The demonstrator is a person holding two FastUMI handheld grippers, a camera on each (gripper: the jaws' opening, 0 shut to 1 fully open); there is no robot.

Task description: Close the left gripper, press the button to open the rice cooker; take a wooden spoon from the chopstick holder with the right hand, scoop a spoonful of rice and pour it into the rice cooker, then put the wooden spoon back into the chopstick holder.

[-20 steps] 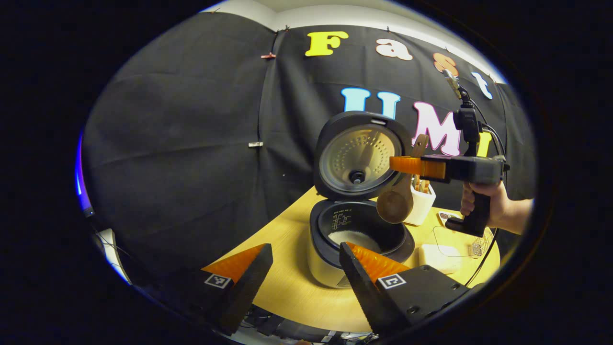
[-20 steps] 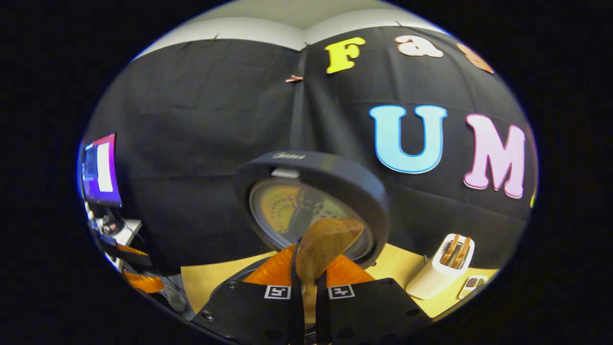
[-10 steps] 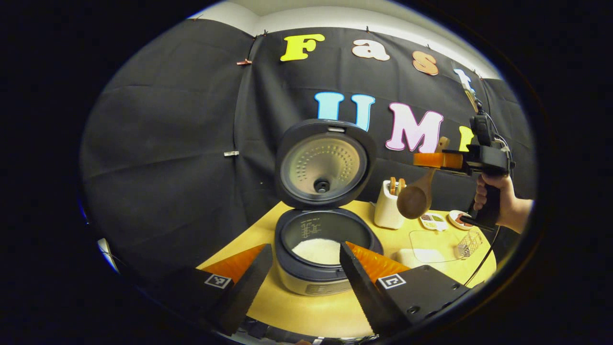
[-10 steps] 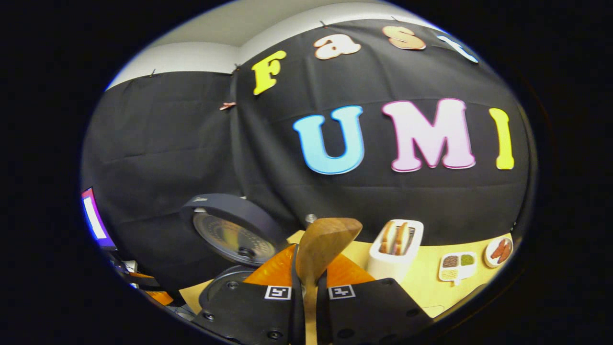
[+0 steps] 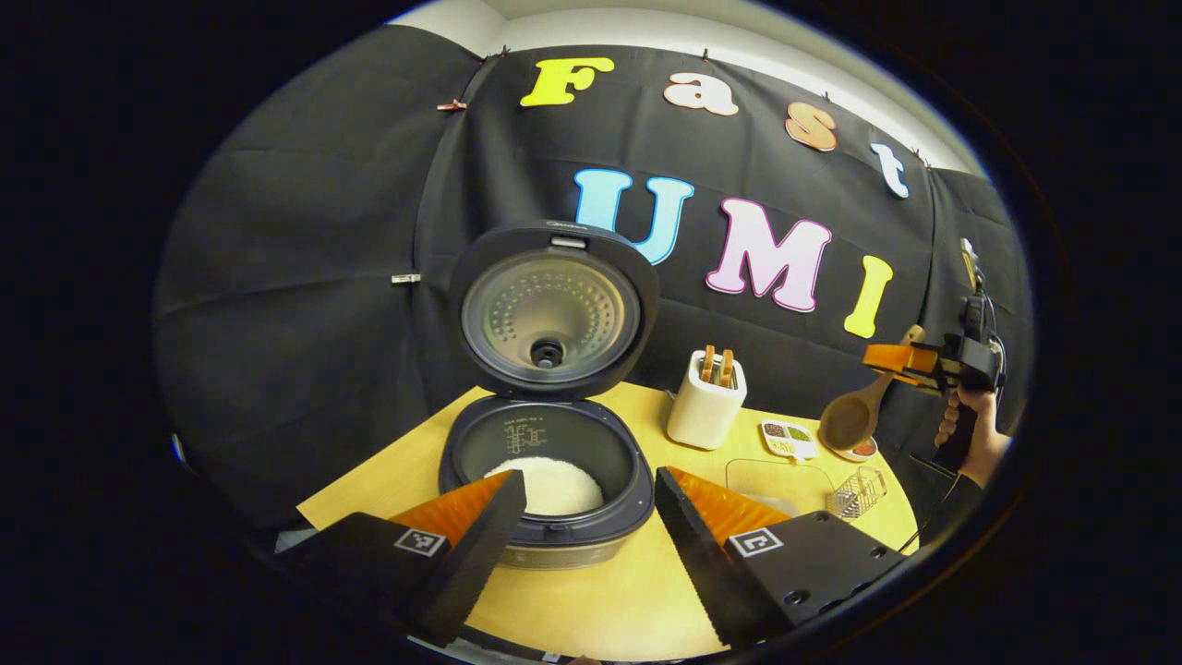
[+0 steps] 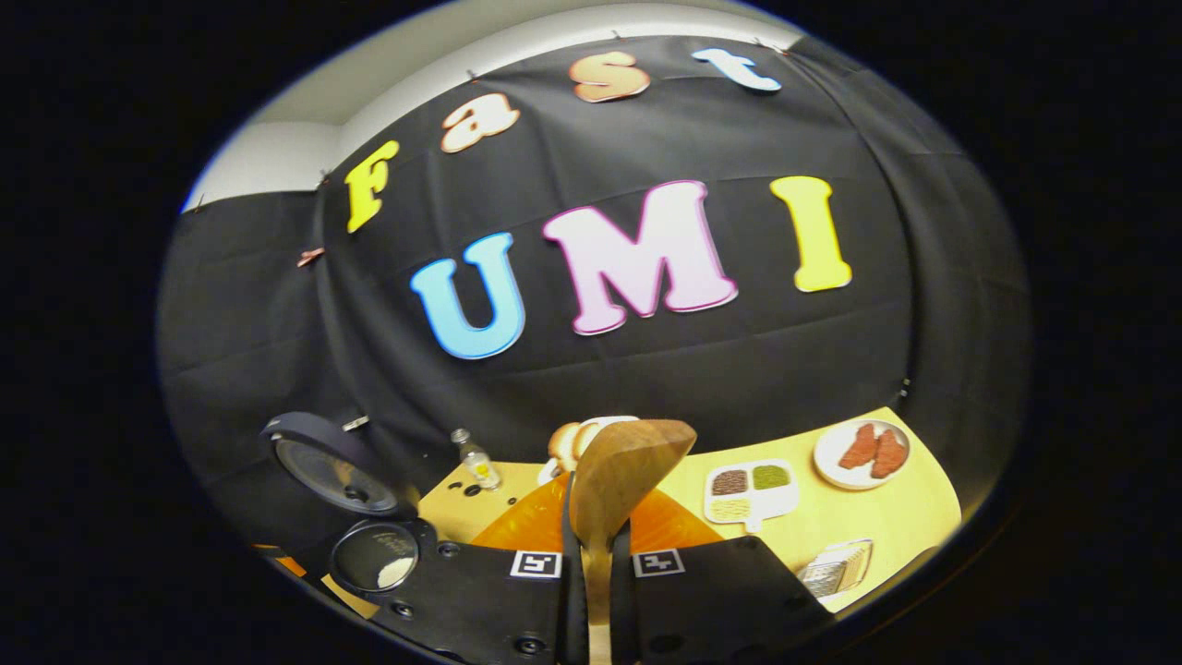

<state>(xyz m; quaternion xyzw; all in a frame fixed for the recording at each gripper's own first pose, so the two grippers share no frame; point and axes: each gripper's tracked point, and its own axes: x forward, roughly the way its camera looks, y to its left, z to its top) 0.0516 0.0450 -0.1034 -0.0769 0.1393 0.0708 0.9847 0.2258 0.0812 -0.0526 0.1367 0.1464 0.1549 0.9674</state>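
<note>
Left gripper view: left gripper (image 5: 582, 517), fingers spread and empty, hovers before the open rice cooker (image 5: 545, 480), leaving its rice-filled pot reachable. The chopstick holder (image 5: 706, 406) waits beside it. Far right, the right gripper (image 5: 894, 356) clamps the wooden spoon (image 5: 854, 416); whether the bowl carries rice is unclear.

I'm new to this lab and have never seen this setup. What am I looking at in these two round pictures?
A person holds a handheld two-finger gripper in each hand; each carries a fisheye camera. In the left gripper view, the left gripper, fingers apart, faces a round dark rice cooker, lid up, white rice inside. A white chopstick holder stands beside it on the yellow wooden table. Farther right, a hand holds the right gripper. In the right gripper view, its fingers clamp a brown wooden spoon.
</note>
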